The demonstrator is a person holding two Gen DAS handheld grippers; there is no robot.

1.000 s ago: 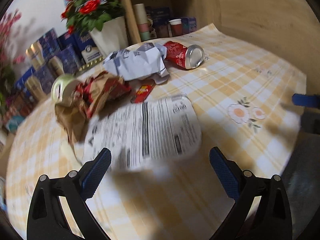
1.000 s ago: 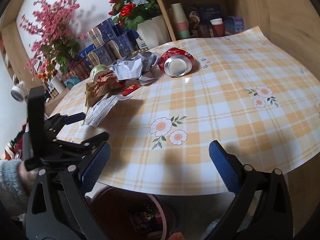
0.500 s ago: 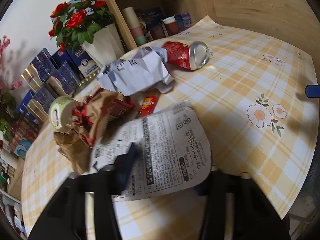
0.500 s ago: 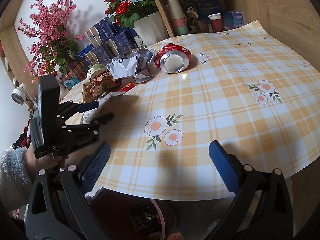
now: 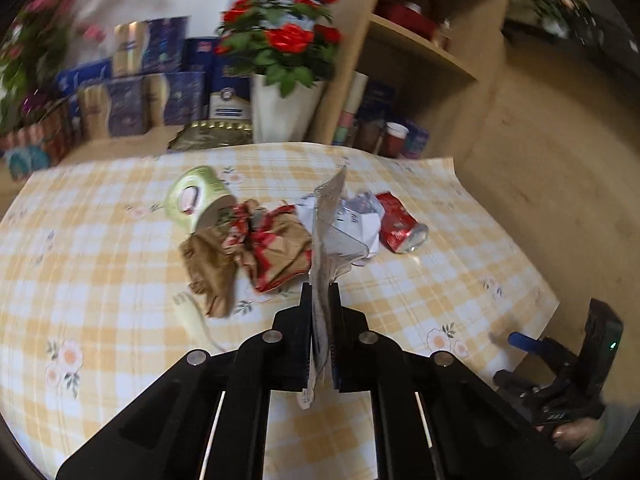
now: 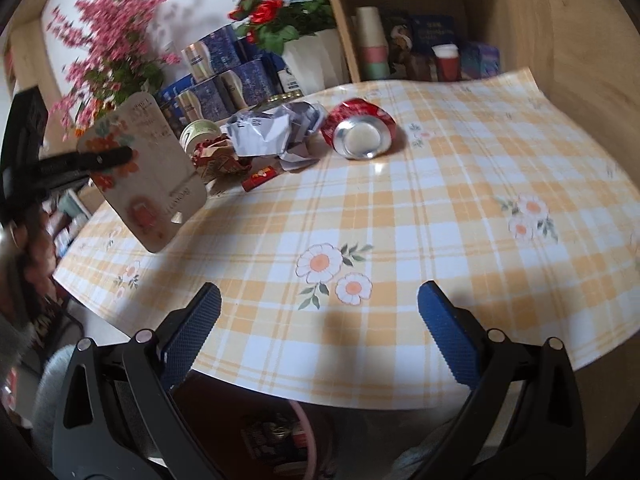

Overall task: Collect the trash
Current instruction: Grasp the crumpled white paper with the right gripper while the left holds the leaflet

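on the counter [image 6: 460,208], toward its far edge: can [image 6: 362,130] rightmost, crumpled paper [image 6: 268,132] left of it, touching; wrapper heap [image 6: 218,158] and tub [image 6: 198,134] further left. behind the far edge, flowerpot [image 6: 316,62] and boxes [image 6: 224,80].

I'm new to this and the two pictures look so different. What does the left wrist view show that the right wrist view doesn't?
Only the left wrist view: the flat wrapper edge-on between the left gripper jaws, and the brown crumpled bag in full.
Only the right wrist view: the wrapper's printed face, the small red packet and the bin under the table edge.
Both: the crushed red can, crumpled white paper, checked tablecloth.
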